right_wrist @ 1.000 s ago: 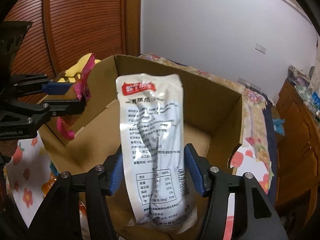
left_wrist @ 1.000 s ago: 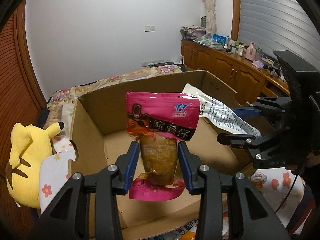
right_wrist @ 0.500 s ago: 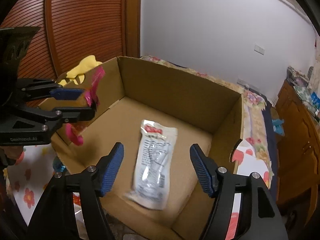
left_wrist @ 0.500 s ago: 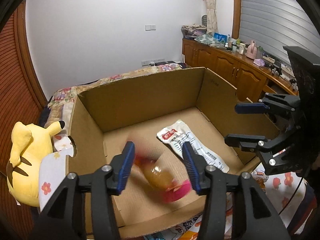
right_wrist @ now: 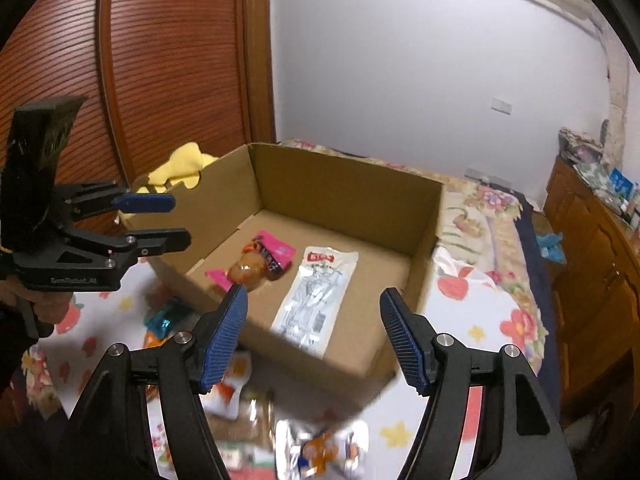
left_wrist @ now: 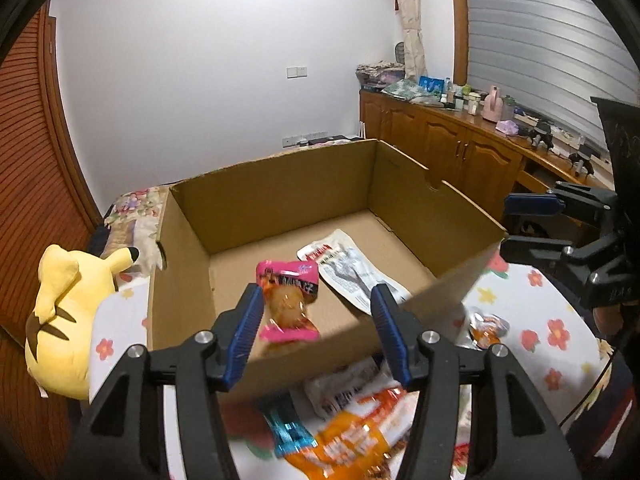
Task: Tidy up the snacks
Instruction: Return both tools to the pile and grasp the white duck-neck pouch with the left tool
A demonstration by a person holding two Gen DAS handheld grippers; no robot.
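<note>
Left gripper (left_wrist: pixel 316 330): jaws opening, nothing pressed between the blue pads; held above the near wall of the box.
Right gripper (right_wrist: pixel 314 336): jaws apart, empty; body lettering blurred, unreadable.
Loose snacks (left_wrist: pixel 352 436): blurred orange, white and teal packets on the floral cloth (left_wrist: pixel 552 320), just before the box; print illegible.
Cardboard box (left_wrist: pixel 280 196): open-topped, on the cloth, two packets on its floor.
Pink packet (left_wrist: pixel 289 300): flat on the box floor toward the left, brown food visible through a clear window; dark band with characters, too small to read.
White pouch (left_wrist: pixel 352 272): beside the pink packet, to its right, red label at its far end, grey fine print illegible.
Yellow plush toy (left_wrist: pixel 68 312): left of the box, outside it.
Wooden cabinets (left_wrist: pixel 452 148): far right, cluttered top.
</note>
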